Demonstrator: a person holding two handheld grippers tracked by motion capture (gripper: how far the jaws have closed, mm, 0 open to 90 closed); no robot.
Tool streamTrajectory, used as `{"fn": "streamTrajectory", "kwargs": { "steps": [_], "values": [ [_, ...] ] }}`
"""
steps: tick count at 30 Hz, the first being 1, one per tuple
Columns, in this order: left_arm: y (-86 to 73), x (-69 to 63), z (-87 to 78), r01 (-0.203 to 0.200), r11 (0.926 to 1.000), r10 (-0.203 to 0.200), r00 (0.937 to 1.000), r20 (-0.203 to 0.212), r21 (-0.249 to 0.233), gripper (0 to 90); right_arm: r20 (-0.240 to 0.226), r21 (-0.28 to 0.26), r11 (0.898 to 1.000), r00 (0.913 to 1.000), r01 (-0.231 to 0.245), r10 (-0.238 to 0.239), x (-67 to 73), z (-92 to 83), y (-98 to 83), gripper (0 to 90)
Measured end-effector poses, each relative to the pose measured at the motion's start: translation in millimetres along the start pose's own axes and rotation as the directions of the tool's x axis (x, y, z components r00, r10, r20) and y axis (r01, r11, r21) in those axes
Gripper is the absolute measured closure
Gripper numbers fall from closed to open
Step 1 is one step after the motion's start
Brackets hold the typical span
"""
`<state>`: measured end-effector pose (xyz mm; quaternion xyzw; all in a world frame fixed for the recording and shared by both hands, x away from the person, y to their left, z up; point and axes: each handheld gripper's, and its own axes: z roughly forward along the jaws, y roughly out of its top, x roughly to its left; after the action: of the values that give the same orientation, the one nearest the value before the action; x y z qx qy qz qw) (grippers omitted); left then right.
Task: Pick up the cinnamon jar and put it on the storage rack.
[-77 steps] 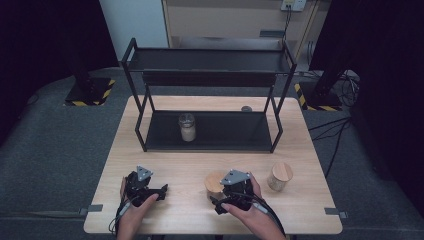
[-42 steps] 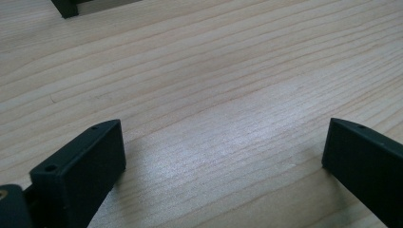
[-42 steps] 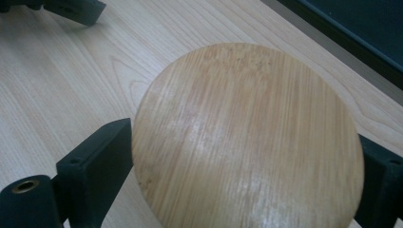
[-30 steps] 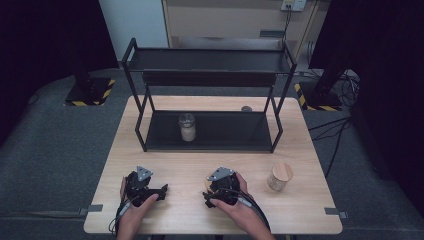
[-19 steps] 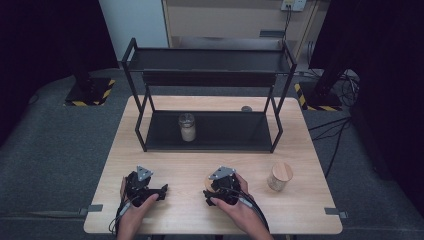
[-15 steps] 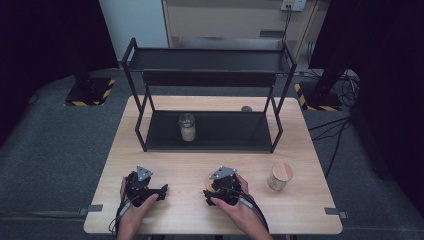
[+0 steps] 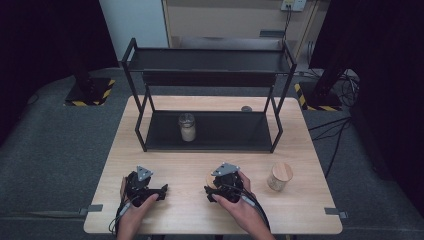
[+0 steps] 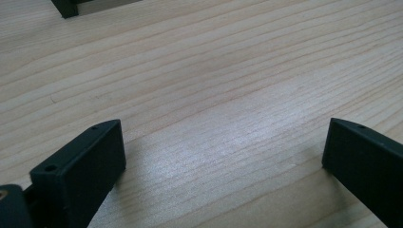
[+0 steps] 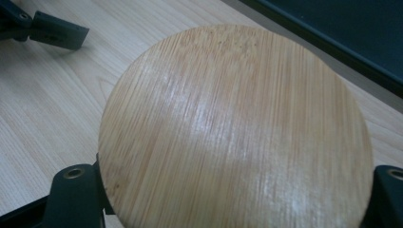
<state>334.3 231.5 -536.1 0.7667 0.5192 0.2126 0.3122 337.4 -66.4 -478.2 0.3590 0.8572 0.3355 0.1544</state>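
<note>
Pale wooden table (image 7: 190, 175), two hand-held grippers near its front edge.

Right gripper (image 7: 218, 186) pinches the round bamboo lid (image 9: 237, 133) at opposite edges; stiff, light, probably slick. Beside it, left gripper (image 8: 223, 156) rests spread wide. Farther off stands the black rack (image 7: 210, 90).

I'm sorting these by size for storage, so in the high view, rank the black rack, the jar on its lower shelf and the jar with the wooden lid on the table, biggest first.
1. Rack, by far the largest.
2 and 3. Shelf jar and lidded jar: they look about alike, and the lidded one sits nearer the camera, so I won't rank them.
</note>
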Motion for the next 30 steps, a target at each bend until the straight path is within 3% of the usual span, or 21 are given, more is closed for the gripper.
{"fn": "streamTrajectory", "kwargs": {
  "steps": [30],
  "values": [
    [0.0, 0.0, 0.0, 0.000, 1.0000, 0.000, 1.0000, 0.000, 0.000, 0.0, 0.054, -0.010, 0.999, 0.9972, -0.052, 0.053, -20.5, -1.9, 23.3, 25.3]
  ]
}}
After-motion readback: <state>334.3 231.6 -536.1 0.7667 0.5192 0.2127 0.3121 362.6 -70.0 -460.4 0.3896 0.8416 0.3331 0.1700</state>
